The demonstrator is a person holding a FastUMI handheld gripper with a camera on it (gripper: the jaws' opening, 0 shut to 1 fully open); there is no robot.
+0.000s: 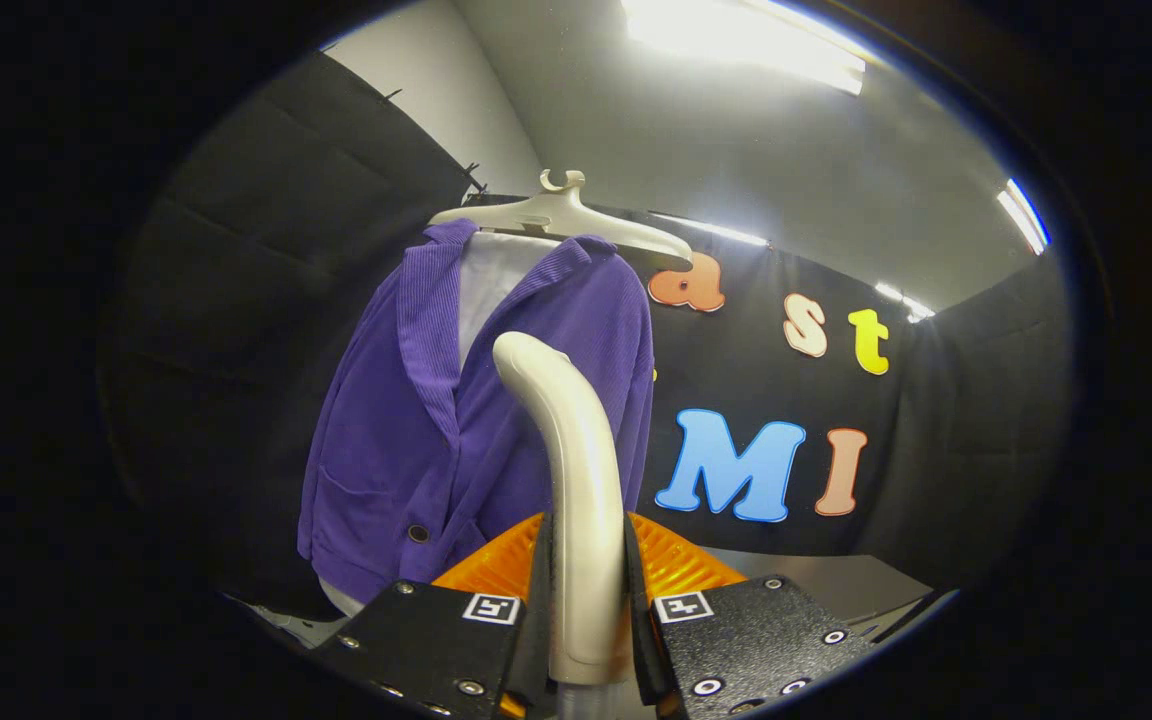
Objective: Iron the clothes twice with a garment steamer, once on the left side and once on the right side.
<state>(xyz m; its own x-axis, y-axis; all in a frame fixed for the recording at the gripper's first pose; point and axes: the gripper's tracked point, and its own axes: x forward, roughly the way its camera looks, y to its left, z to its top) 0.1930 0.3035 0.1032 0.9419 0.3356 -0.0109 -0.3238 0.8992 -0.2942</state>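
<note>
One purple corduroy jacket hangs soft and limp on a pale hanger against the booth's black cloth wall, likely to swing under a push. Nearer, the garment steamer, its handle rigid, smooth and probably slippery, stands clamped between the jaws of the gripper, head toward the jacket.
</note>
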